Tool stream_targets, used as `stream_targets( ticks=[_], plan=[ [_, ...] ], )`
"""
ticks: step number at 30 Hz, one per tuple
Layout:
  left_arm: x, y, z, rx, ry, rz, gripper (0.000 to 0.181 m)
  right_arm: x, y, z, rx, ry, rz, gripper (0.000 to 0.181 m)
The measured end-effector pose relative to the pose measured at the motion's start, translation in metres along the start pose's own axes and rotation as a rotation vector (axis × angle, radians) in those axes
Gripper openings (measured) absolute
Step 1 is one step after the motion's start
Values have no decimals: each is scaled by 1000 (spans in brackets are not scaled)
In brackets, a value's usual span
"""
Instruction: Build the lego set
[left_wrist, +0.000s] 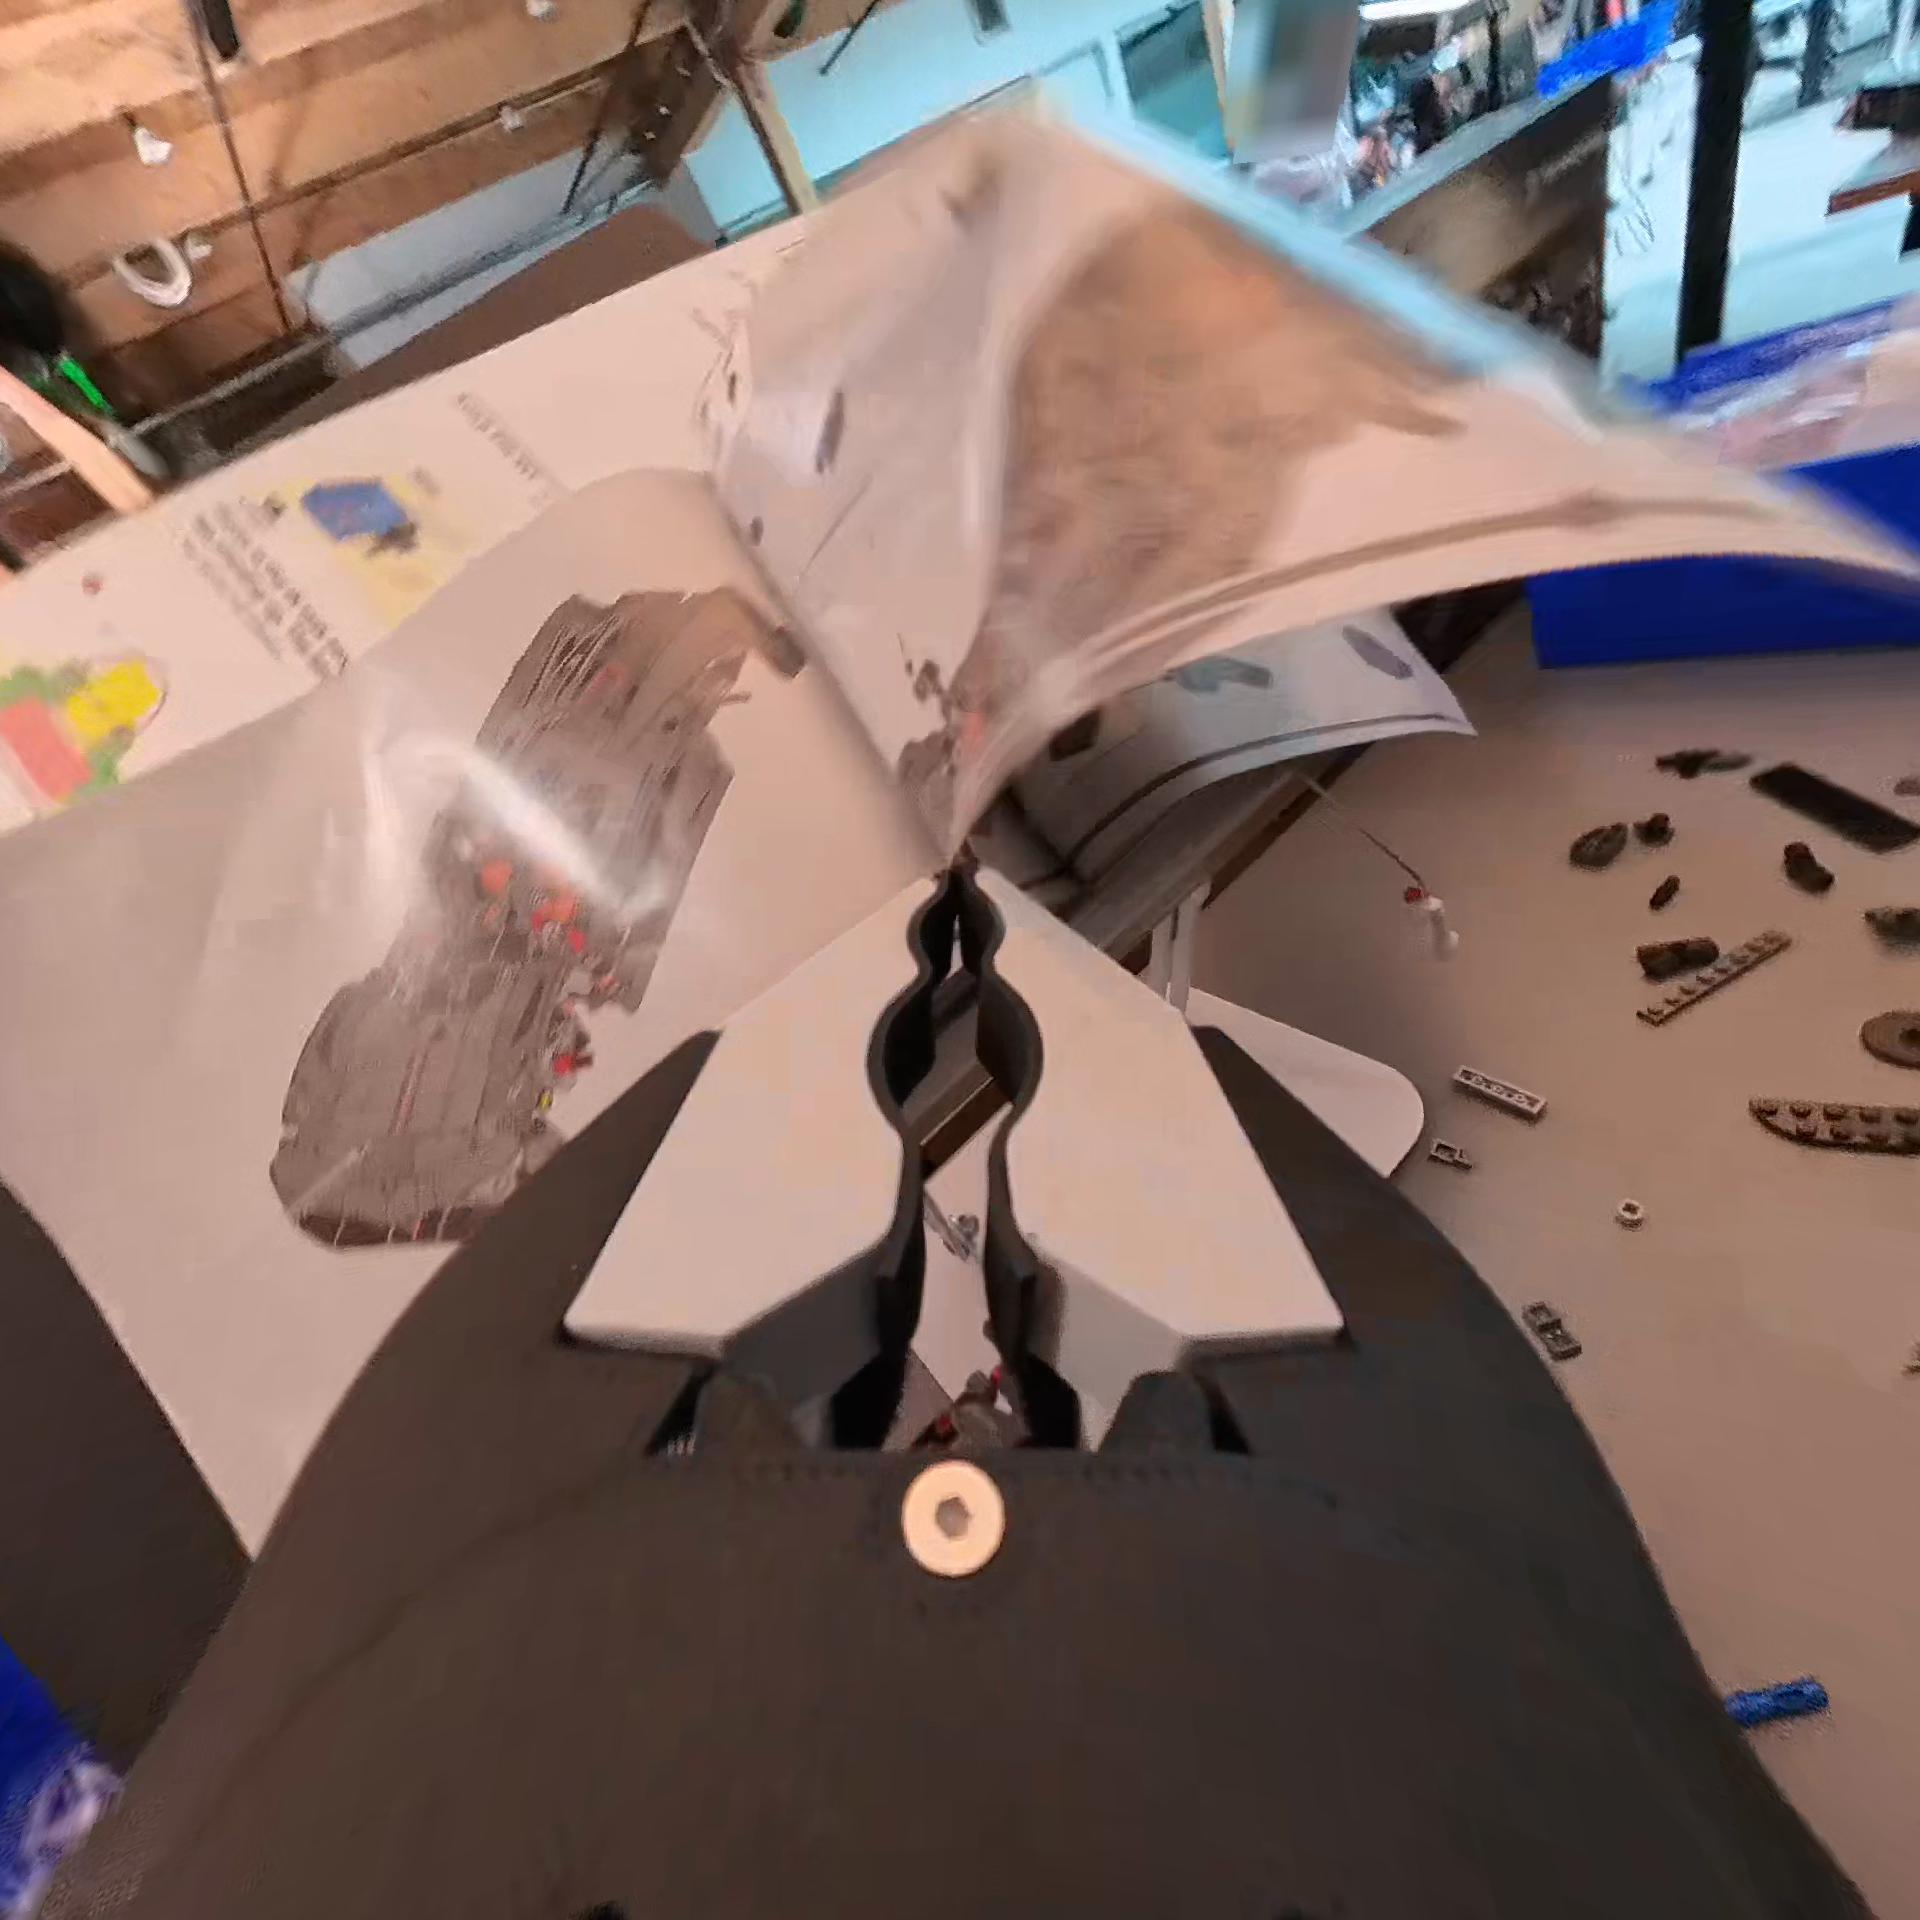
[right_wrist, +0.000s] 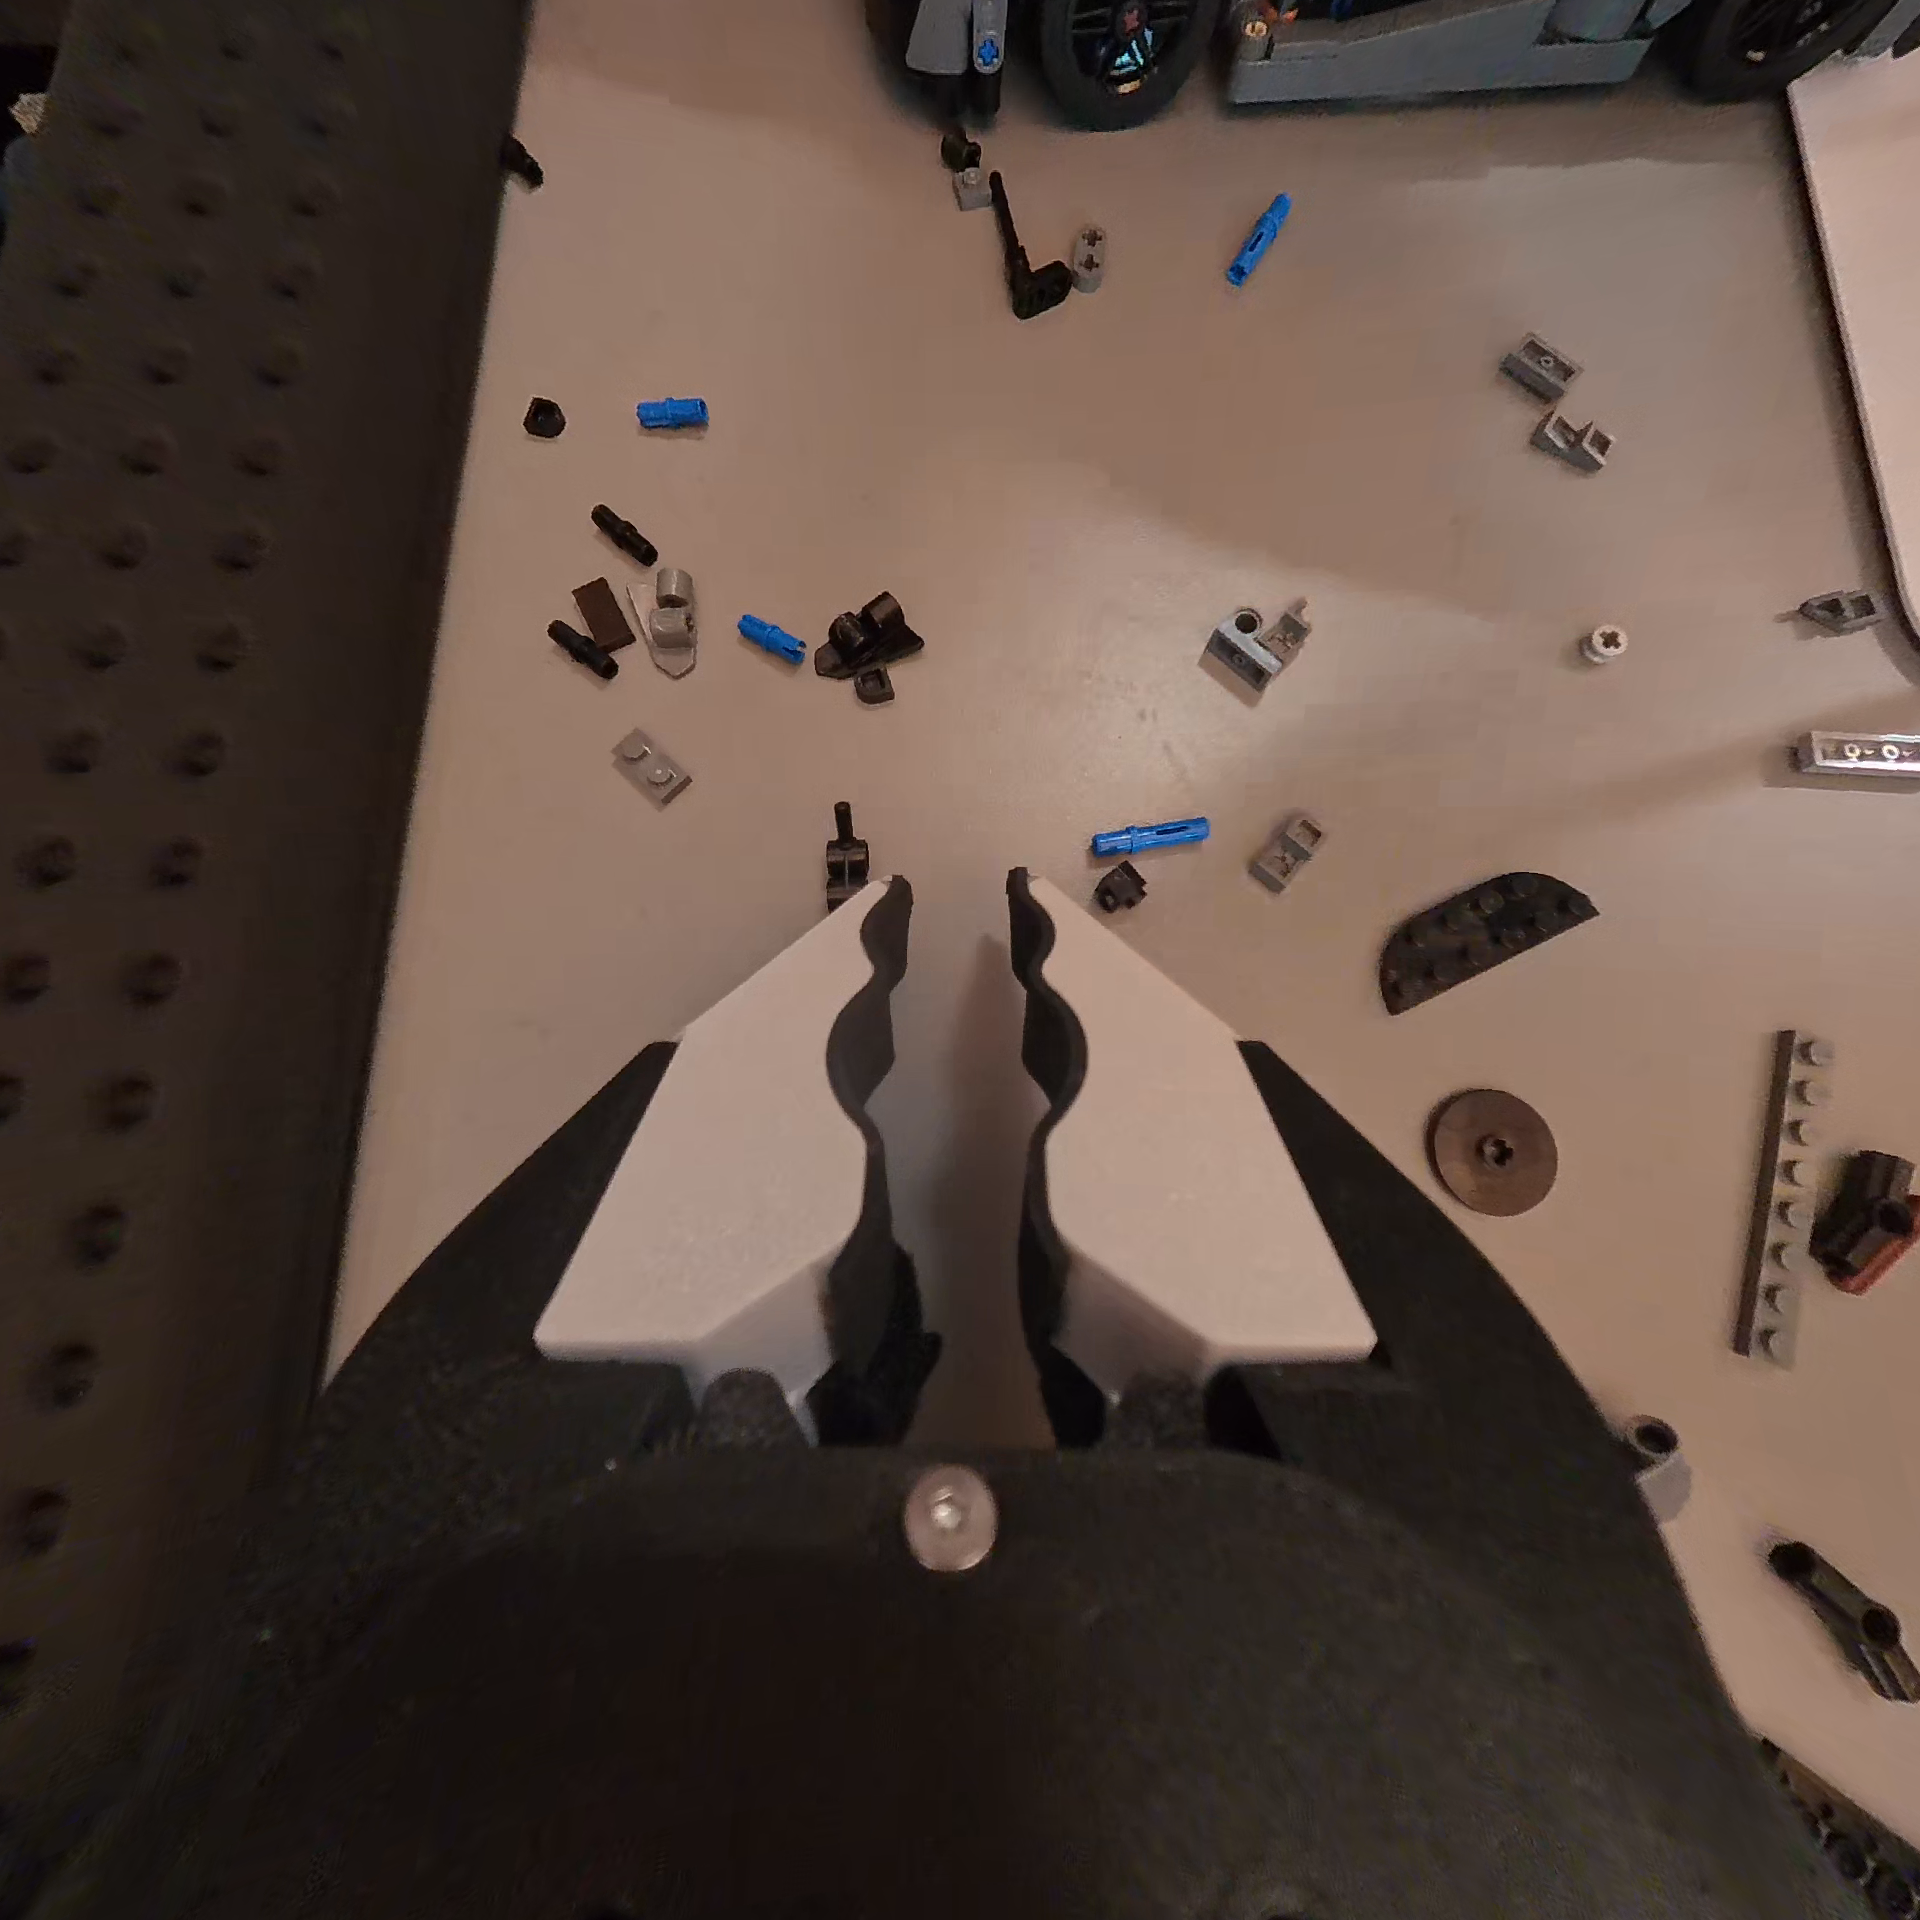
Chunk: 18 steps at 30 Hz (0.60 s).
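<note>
An instruction booklet (left_wrist: 416, 831) lies open in the left wrist view, with a picture of a dark model on its left page. My left gripper (left_wrist: 957, 883) is shut on the lower edge of a sheaf of pages (left_wrist: 1143, 416), which arches up and to the right and is blurred. My right gripper (right_wrist: 958, 885) is open and empty just above the table. A long blue pin (right_wrist: 1149, 836) lies just right of its tips and a small black connector (right_wrist: 844, 852) just left. The part-built grey model with wheels (right_wrist: 1403, 52) stands at the far edge.
Loose pieces are scattered on the pale table: blue pins (right_wrist: 671, 414), a dark half-round plate (right_wrist: 1481, 935), a round dish (right_wrist: 1492, 1151), a long grey plate (right_wrist: 1782, 1195). A dark studded mat (right_wrist: 208, 727) runs along the left. A blue bin (left_wrist: 1714, 613) stands behind the booklet. The tips of one gripper are about 35 cm away from the tips of the other. The dark half-round plate (right_wrist: 1481, 935) lies some 9 cm from my right tips, 30 cm from my left tips. Look for it in the left wrist view (left_wrist: 1864, 1121) too.
</note>
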<state>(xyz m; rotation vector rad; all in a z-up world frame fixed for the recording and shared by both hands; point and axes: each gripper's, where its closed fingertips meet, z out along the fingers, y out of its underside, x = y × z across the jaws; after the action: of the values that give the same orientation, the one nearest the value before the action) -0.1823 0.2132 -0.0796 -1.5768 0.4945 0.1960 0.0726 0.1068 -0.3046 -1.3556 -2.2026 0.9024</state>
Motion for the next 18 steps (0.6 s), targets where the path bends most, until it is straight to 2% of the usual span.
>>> stream_targets(
  ticks=[4, 7, 14, 18],
  plan=[
    [-15, 17, -6, 16, -16, -133, 0, 0, 0, 0, -1, 0, 0, 17],
    [-17, 15, -8, 58, 17, -204, 3, 0, 1, 1, -3, 0, 2, 17],
    [-20, 3, -14, 139, 47, -297, 36, 0, 2, 1, -5, -2, 4, 17],
    [-24, -10, -22, 189, 42, -312, 28, 0, 2, 2, -9, -5, 3, 17]
  ],
)
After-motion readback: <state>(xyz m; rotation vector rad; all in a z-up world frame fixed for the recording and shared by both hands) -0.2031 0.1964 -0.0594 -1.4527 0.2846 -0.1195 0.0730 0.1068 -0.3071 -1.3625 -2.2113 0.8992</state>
